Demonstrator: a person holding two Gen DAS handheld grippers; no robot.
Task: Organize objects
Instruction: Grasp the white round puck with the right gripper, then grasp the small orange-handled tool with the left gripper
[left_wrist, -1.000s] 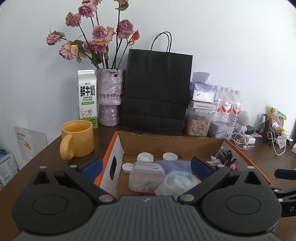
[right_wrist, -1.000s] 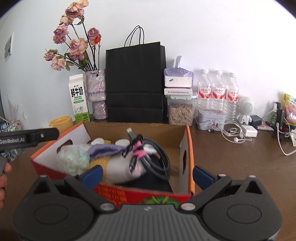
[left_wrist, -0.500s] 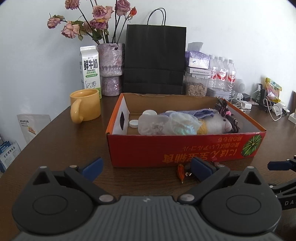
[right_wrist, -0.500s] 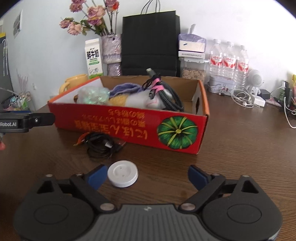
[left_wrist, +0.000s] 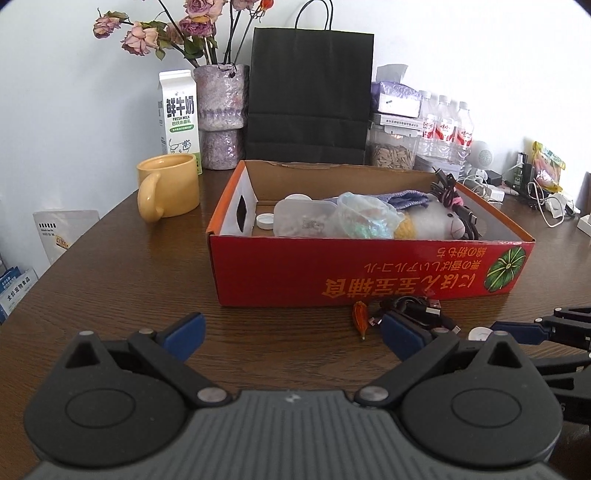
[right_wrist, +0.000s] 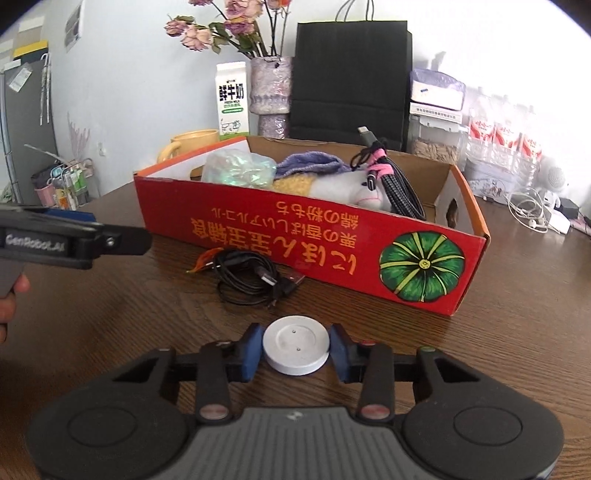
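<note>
A white round disc (right_wrist: 296, 345) lies on the brown table in front of the red cardboard box (right_wrist: 295, 236). My right gripper (right_wrist: 297, 349) is closing on the disc, its blue pads touching both sides. The box holds a plush toy, a clear bag, a braided cable (right_wrist: 399, 184) and lids. A coiled black cable (right_wrist: 247, 280) and a small orange piece (right_wrist: 201, 262) lie against the box front. My left gripper (left_wrist: 293, 330) hangs open and empty over bare table before the box (left_wrist: 369, 273); in the left wrist view the disc (left_wrist: 480, 334) peeks out at the right.
A yellow mug (left_wrist: 170, 188), milk carton (left_wrist: 179, 110), flower vase (left_wrist: 221, 110) and black paper bag (left_wrist: 310, 92) stand behind the box. Water bottles (left_wrist: 443, 125), chargers and earphones crowd the back right. A person's hand (right_wrist: 11, 302) holds the left gripper.
Both grippers have sunk from over the box to the table in front of it. The right jaws have narrowed from wide open onto the white disc.
</note>
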